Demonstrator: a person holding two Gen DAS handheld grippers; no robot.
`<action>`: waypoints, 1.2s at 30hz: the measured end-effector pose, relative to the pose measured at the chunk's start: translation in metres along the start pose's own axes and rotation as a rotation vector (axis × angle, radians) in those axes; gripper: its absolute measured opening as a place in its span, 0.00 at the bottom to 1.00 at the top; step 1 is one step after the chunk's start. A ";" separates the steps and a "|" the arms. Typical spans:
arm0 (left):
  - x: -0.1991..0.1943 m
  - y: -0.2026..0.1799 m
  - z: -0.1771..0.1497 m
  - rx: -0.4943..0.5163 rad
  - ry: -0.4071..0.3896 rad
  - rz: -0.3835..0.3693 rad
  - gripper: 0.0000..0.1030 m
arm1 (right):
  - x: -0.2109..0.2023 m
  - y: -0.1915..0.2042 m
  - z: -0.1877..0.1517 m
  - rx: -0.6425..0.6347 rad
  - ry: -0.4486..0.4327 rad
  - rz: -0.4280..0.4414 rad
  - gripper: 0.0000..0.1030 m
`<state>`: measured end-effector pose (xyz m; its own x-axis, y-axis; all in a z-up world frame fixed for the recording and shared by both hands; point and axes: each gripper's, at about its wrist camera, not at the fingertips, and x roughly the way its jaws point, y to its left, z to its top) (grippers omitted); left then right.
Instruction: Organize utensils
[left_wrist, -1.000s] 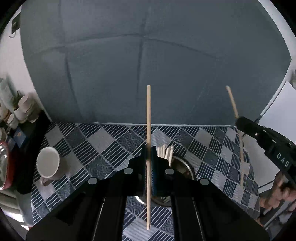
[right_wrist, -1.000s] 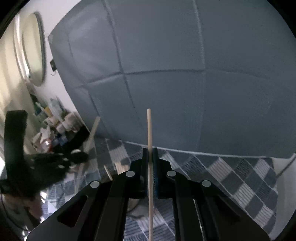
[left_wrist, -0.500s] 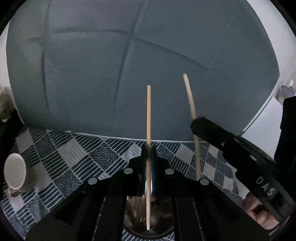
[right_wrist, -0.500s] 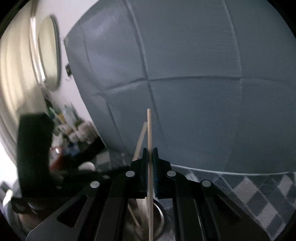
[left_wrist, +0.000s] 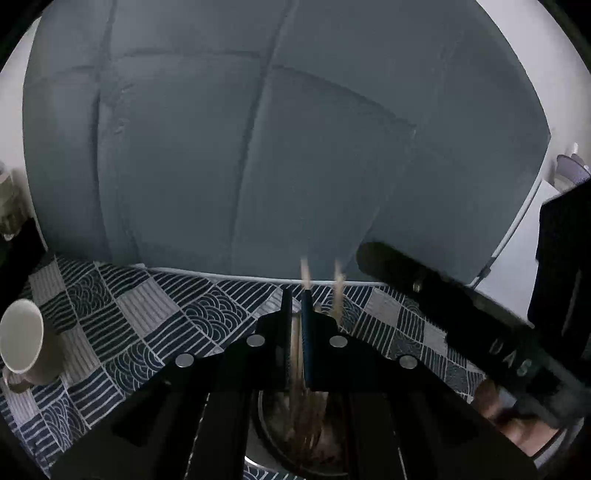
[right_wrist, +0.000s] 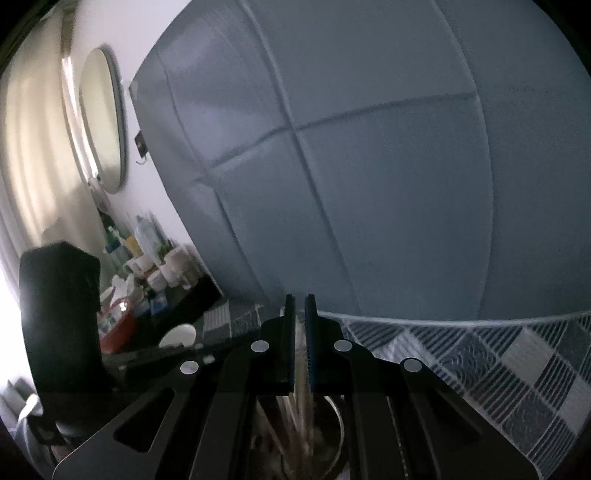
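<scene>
Left tongs (left_wrist: 296, 314): jaws nearly closed, a thin gap, with a wooden chopstick (left_wrist: 295, 354) running through it. Looks pinched, but blur keeps me from being sure the pads press on it. Stick is steep, lower end down in the metal holder (left_wrist: 266, 424) right under the tongs, top poking just above the jaw tips. A second stick top (left_wrist: 338, 277) shows just to the right; can't tell whose it is.

Right tongs (right_wrist: 300, 317): same picture. Jaws nearly closed, a pale chopstick (right_wrist: 302, 373) in the slot, lower part blurred, dropping into the same holder (right_wrist: 334, 428), which already has several sticks (right_wrist: 280, 435) leaning inside. Top no longer clears the jaw tips in this view, so it sits low in the grip or is sliding; can't separate those.

Why held this way: gripped mid-length and near vertical so the lower end goes into the mouth of the holder first, both tongs crowded over one opening. In the left view the right tool's black body (left_wrist: 461, 314) sits close alongside, a hand (left_wrist: 509, 417) behind it.

My read: insertion step, nearly done. Next is letting go. Risk: the two tools bump, or a stick catches on those already inside.

Around it: patterned cloth on the bench (left_wrist: 155, 325), white mug (left_wrist: 26, 343) well off to the left, grey padded panel (left_wrist: 258, 147) behind. Clutter of bottles (right_wrist: 147, 254) and a round mirror (right_wrist: 99, 122) far left.
</scene>
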<state>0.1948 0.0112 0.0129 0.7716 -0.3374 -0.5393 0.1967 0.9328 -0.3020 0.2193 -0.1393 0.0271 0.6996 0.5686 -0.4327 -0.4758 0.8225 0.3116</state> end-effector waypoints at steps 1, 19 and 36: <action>-0.002 0.001 -0.001 -0.007 -0.004 0.002 0.05 | -0.001 -0.001 -0.004 0.001 0.011 -0.001 0.05; -0.056 -0.015 0.008 0.050 -0.053 0.075 0.32 | -0.060 0.008 -0.007 -0.038 -0.044 -0.177 0.52; -0.072 0.002 -0.036 0.020 0.069 0.191 0.88 | -0.083 0.002 -0.044 0.000 0.057 -0.271 0.86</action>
<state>0.1179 0.0325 0.0228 0.7529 -0.1613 -0.6380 0.0635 0.9828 -0.1735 0.1367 -0.1839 0.0265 0.7705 0.3272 -0.5470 -0.2748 0.9449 0.1781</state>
